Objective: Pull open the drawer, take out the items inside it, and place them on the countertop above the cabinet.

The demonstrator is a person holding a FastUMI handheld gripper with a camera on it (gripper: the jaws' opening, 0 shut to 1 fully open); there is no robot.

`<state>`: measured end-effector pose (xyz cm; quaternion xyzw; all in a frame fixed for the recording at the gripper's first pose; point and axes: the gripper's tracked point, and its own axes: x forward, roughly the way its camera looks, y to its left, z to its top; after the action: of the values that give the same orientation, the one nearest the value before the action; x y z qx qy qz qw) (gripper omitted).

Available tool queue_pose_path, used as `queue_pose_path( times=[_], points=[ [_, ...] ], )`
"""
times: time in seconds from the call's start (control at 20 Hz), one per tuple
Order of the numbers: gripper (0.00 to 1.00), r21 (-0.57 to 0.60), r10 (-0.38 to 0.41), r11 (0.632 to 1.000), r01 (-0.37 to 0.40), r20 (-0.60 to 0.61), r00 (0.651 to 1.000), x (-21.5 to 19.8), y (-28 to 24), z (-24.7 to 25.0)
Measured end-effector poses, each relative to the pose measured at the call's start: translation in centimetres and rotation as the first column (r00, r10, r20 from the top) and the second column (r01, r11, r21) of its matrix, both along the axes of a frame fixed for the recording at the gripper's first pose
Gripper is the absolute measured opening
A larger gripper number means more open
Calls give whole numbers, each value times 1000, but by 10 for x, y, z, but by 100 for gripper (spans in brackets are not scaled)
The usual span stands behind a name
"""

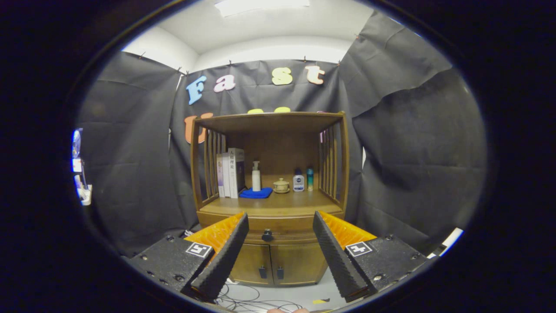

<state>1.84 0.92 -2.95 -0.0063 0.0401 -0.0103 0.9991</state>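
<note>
The drawer (278,232) sits closed in the front of a wooden cabinet (269,261), directly under the countertop (278,204) and above a pair of lower doors (276,263). A dark round knob (267,235) marks the middle of the drawer front. It lies beyond the fingers, in the gap between them as seen from the gripper view.

The gripper (281,221) is held well apart from the cabinet, its two ridged fingers spread wide and clamped on nothing; the knob and drawer front show in the space between the tips.

On the countertop, inside an open shelf bay with slatted sides and a flat wooden top, several things stand toward the back. At the left, upright books (230,173) lean close to the slats. Just right of them a white pump bottle (256,176) stands on a folded blue cloth (256,193). Near the middle is a small lidded ceramic jar (281,185) on a saucer. To its right are a small white-and-blue bottle (298,181) and, just beside it, a slim teal bottle (309,178).

Each lower door carries a small dark handle near the central seam. Loose cables (243,298) trail across the pale floor in front of the cabinet
</note>
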Motion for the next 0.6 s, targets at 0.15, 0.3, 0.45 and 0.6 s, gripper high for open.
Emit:
queue_pose_path(
  times=[0.15,0.3,0.45,0.6],
  points=[
    [97,-3,8,1000,-8,-26,1000,7,4,-14],
    [97,-6,26,1000,-27,-57,998,19,11,-32],
    [97,-17,45,999,-47,-97,994,40,18,-61],
    [97,-16,45,999,-48,-146,988,73,20,-92]
  ],
)
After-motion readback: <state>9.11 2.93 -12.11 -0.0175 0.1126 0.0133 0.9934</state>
